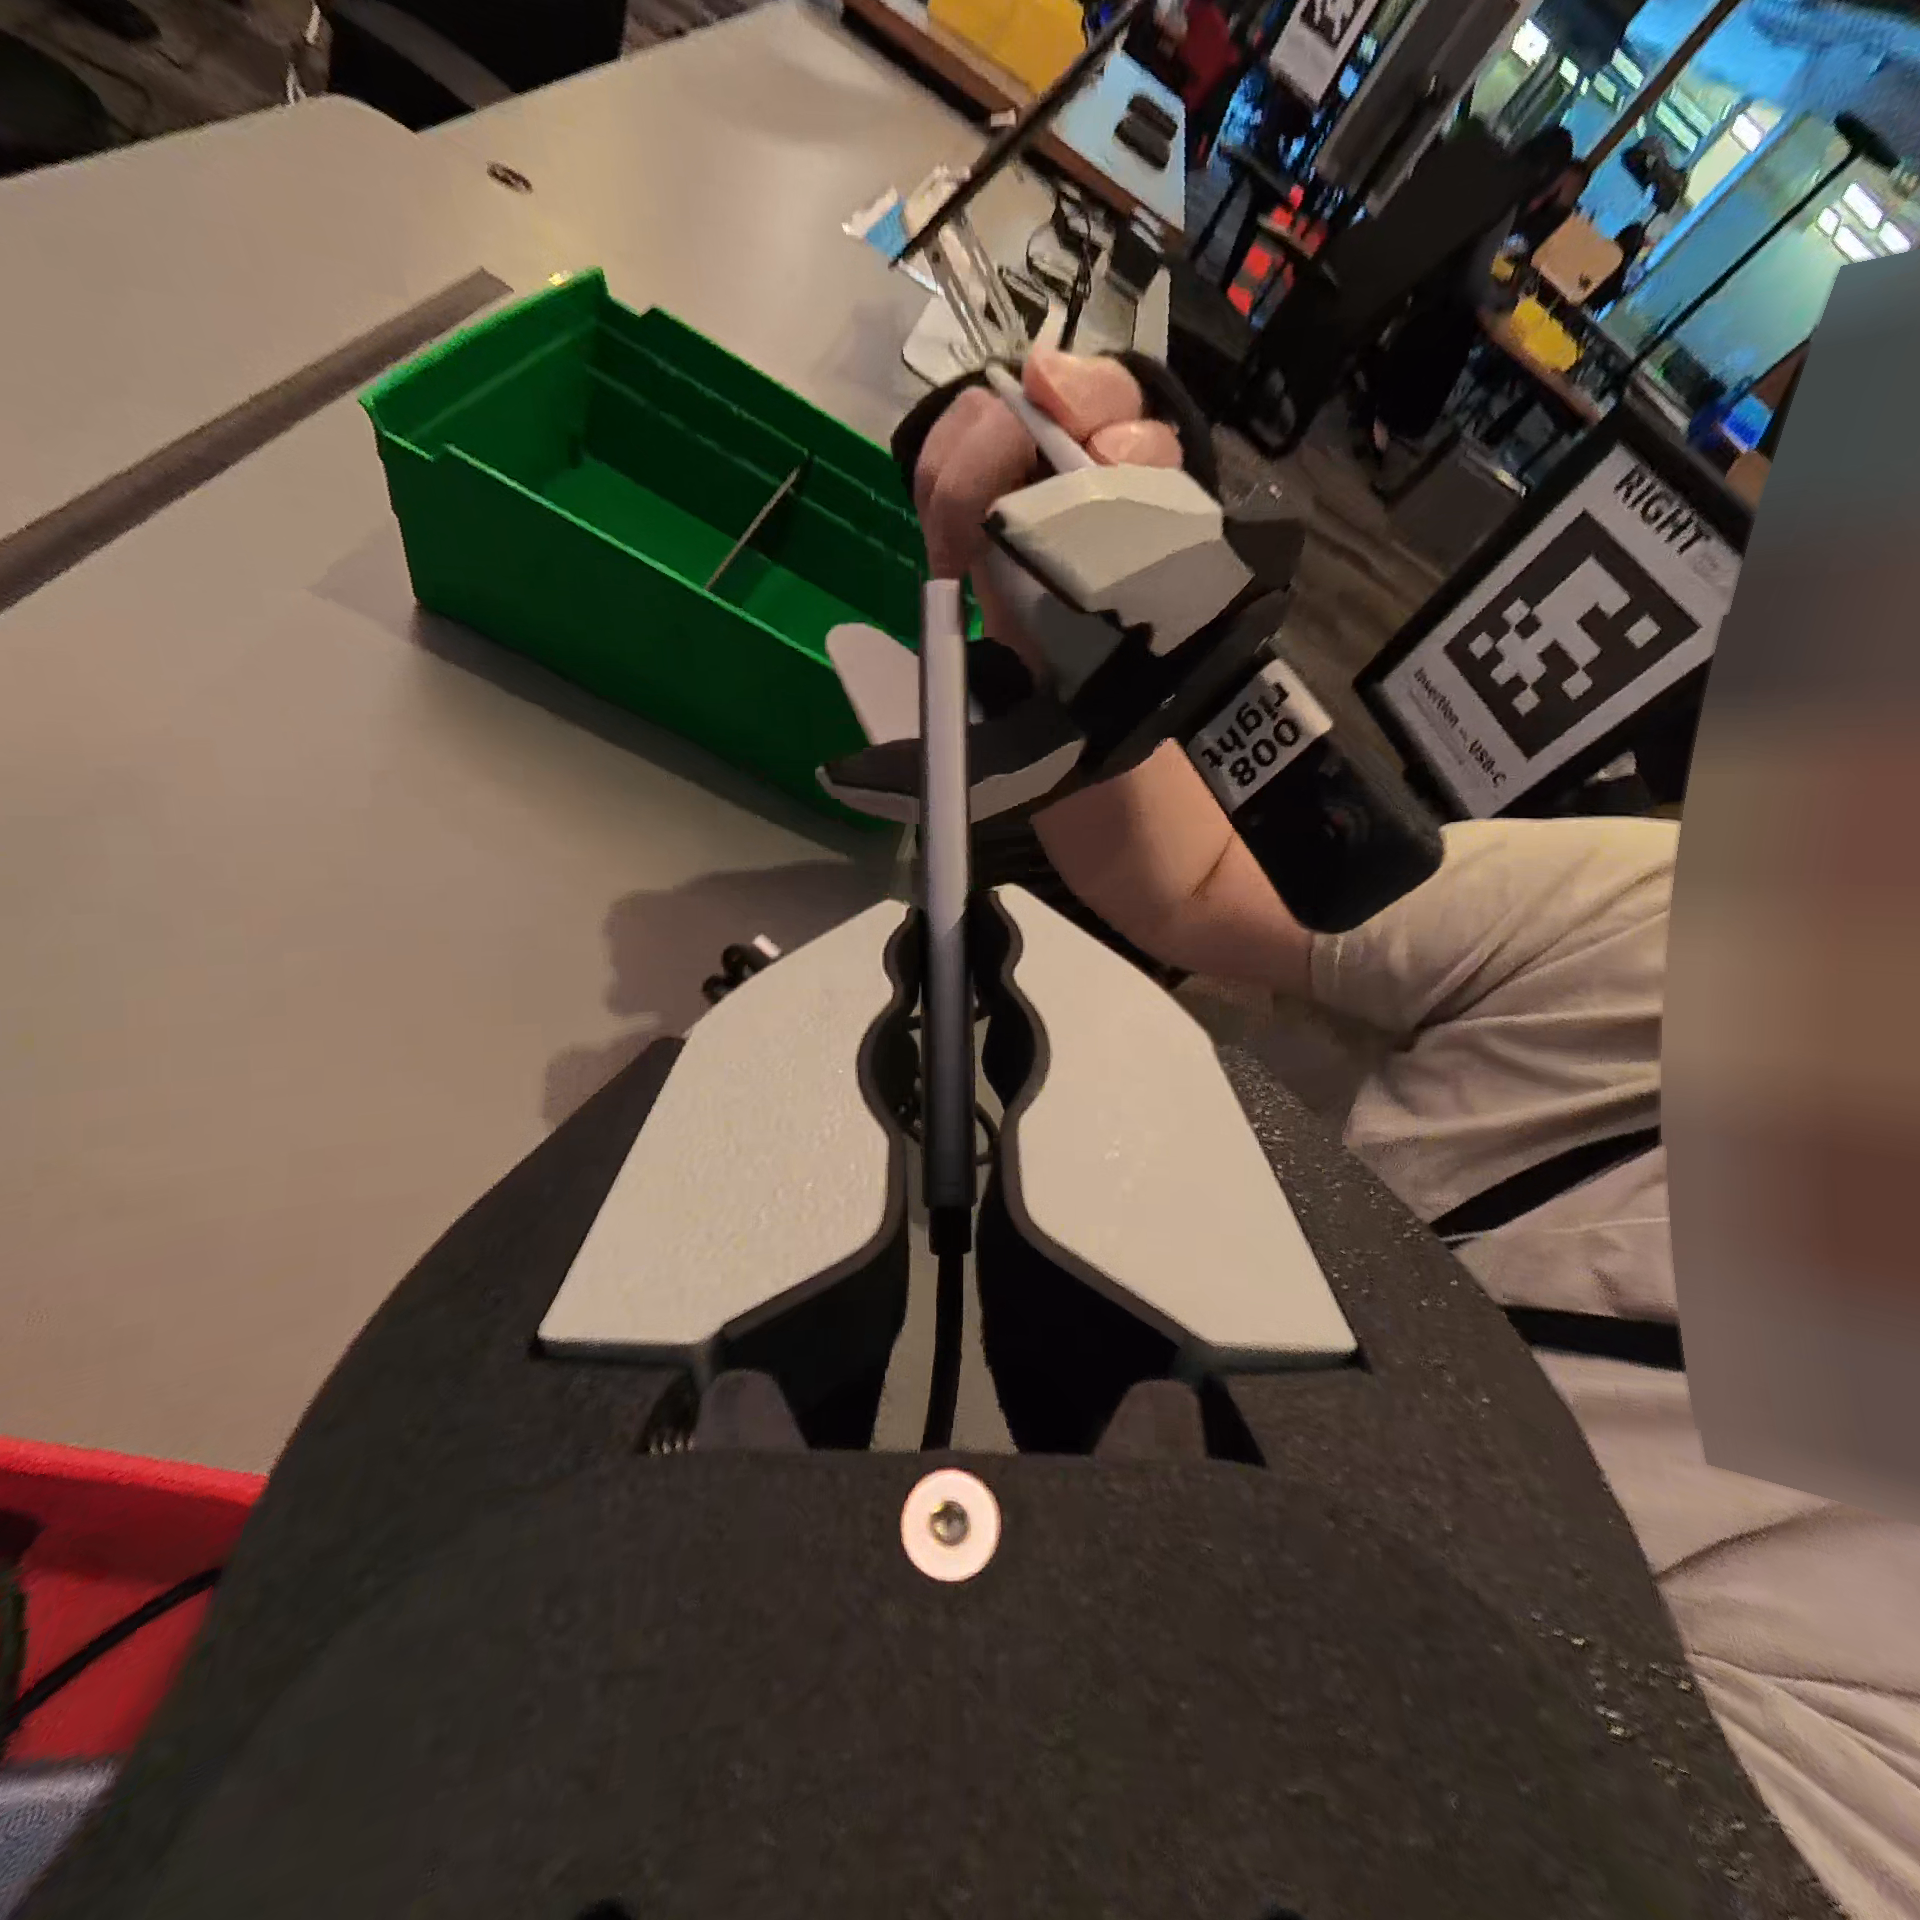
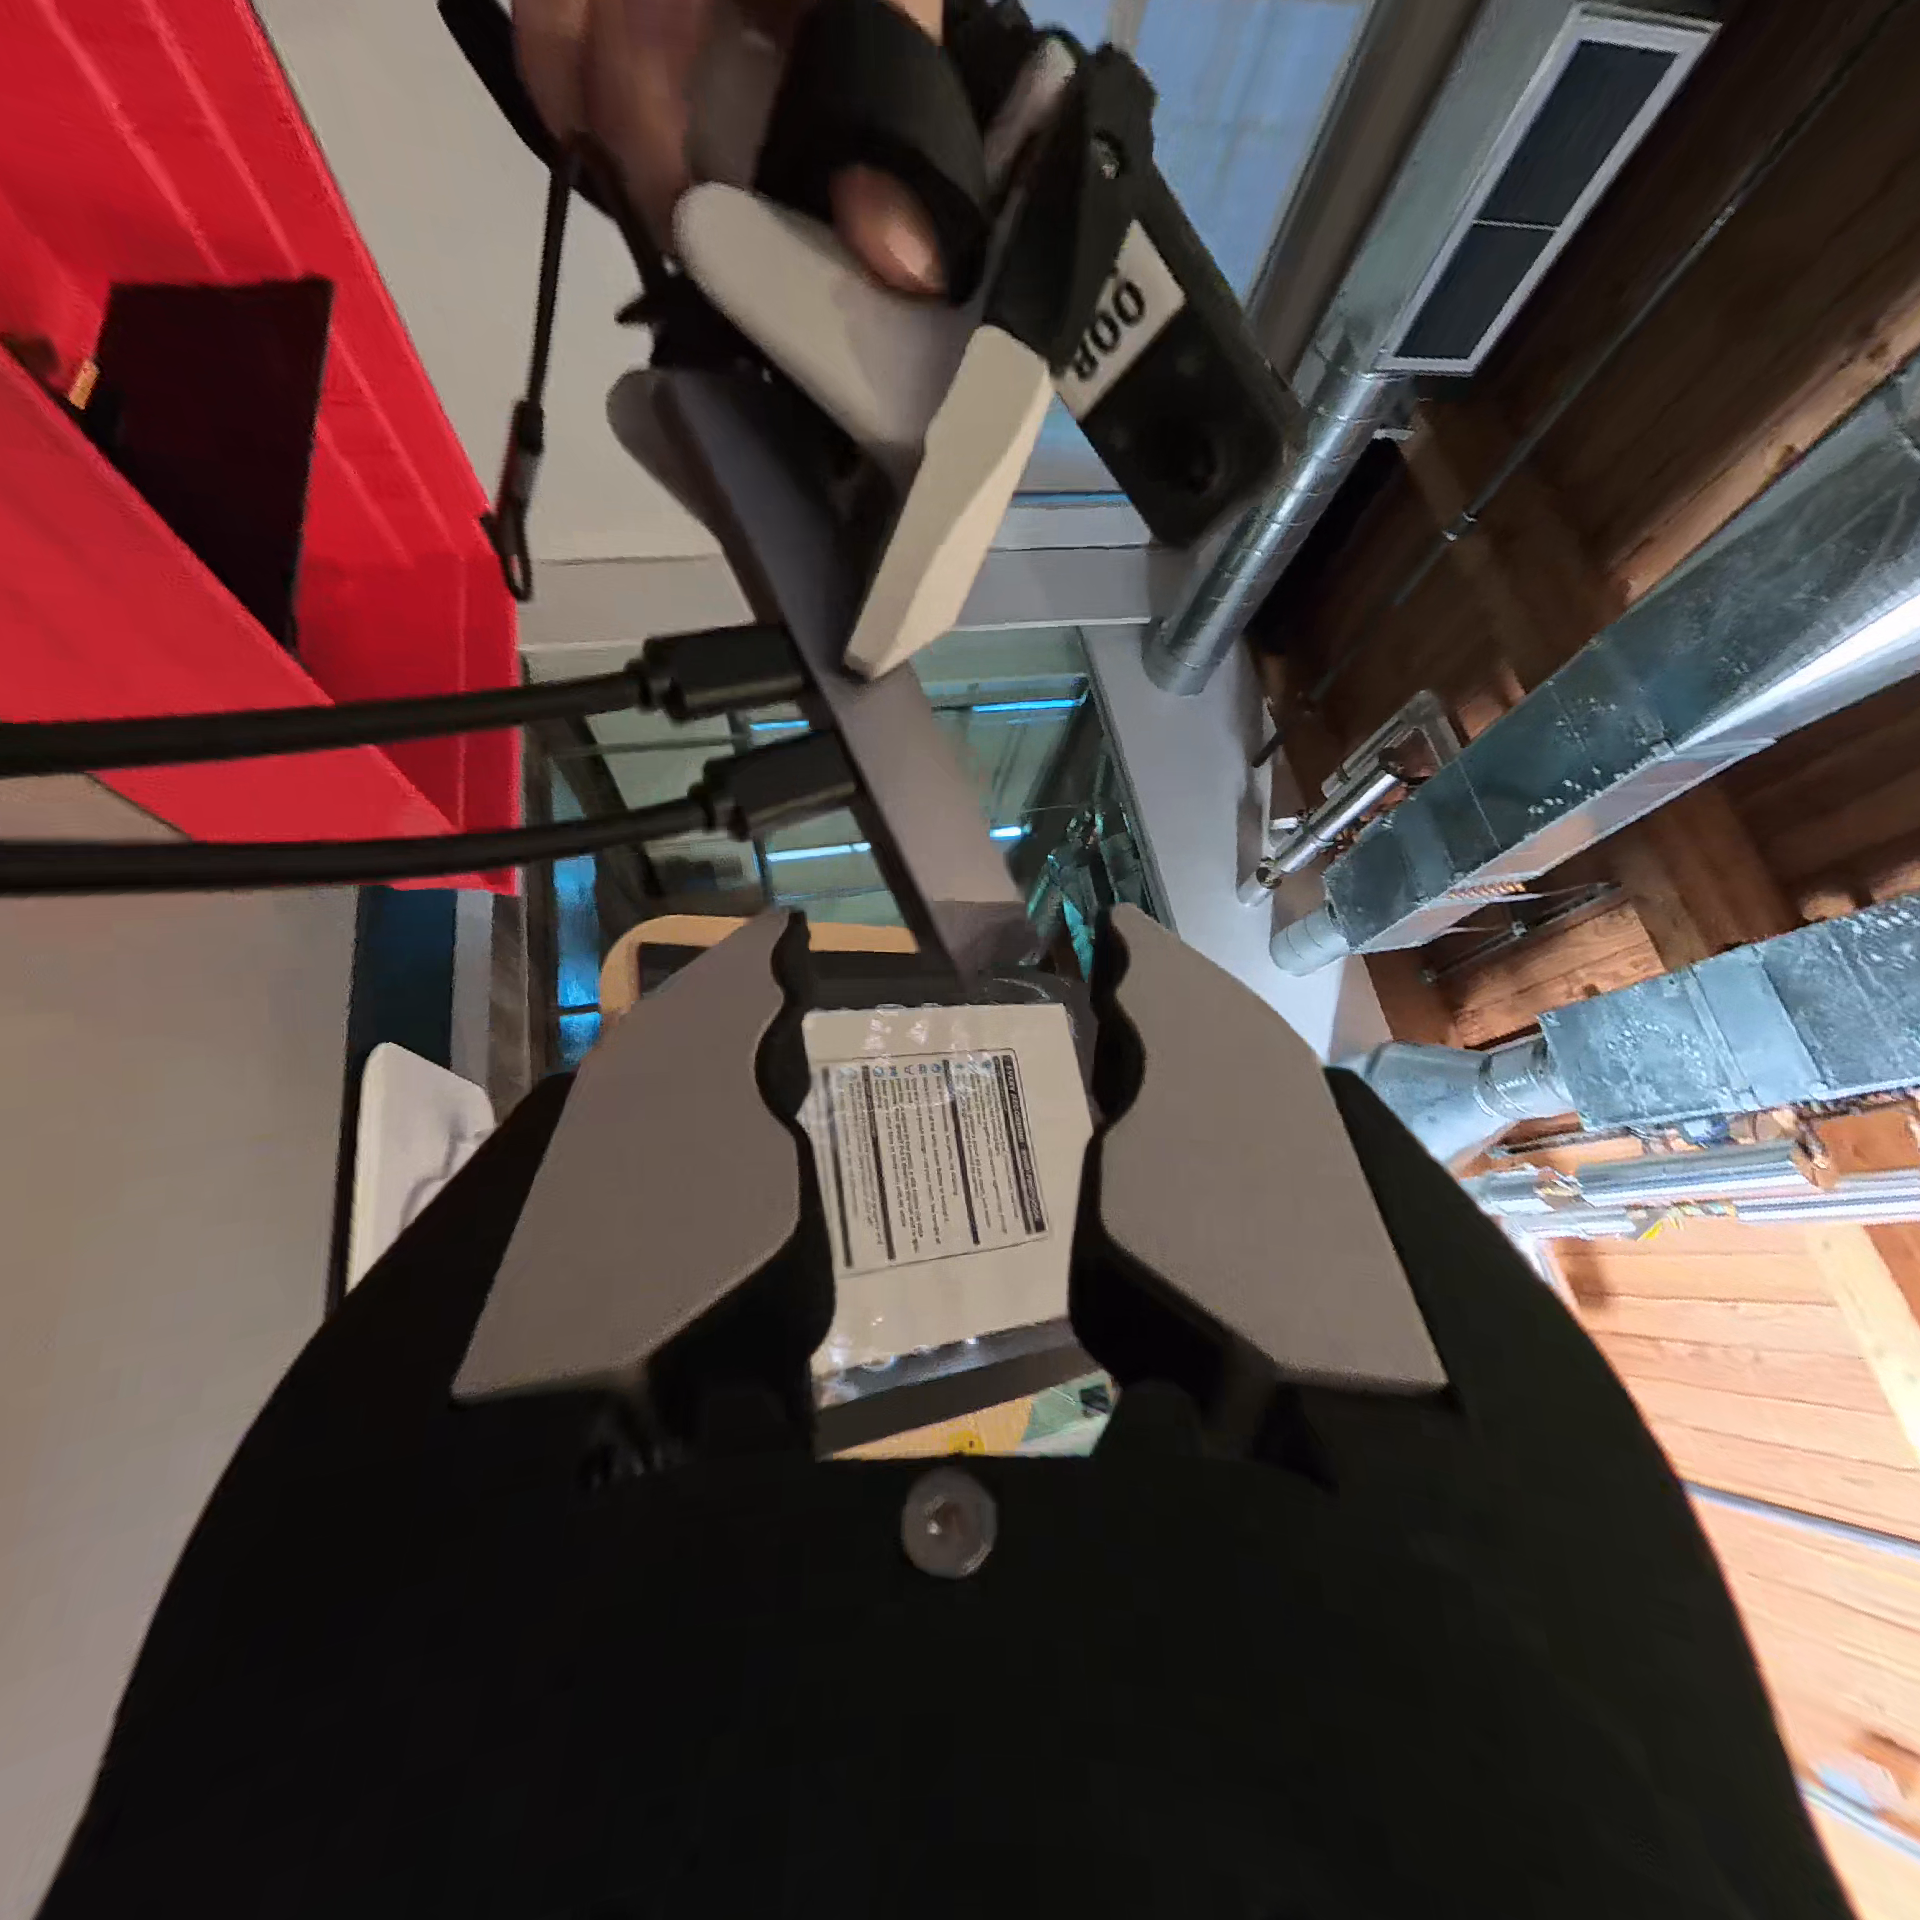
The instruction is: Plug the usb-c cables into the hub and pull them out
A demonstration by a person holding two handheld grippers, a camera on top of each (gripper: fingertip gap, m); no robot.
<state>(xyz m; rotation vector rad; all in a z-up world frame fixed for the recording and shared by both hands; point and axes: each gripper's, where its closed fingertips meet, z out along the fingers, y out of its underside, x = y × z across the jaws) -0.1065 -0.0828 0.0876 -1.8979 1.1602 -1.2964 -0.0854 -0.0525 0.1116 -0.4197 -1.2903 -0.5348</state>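
**Hub held edge-on with two cables plugged in**

The hub is a slim grey bar, seen edge-on in the left wrist view and lifted above the table. In the right wrist view it slants diagonally, with two black usb-c cables seated side by side in its long edge, trailing off left.
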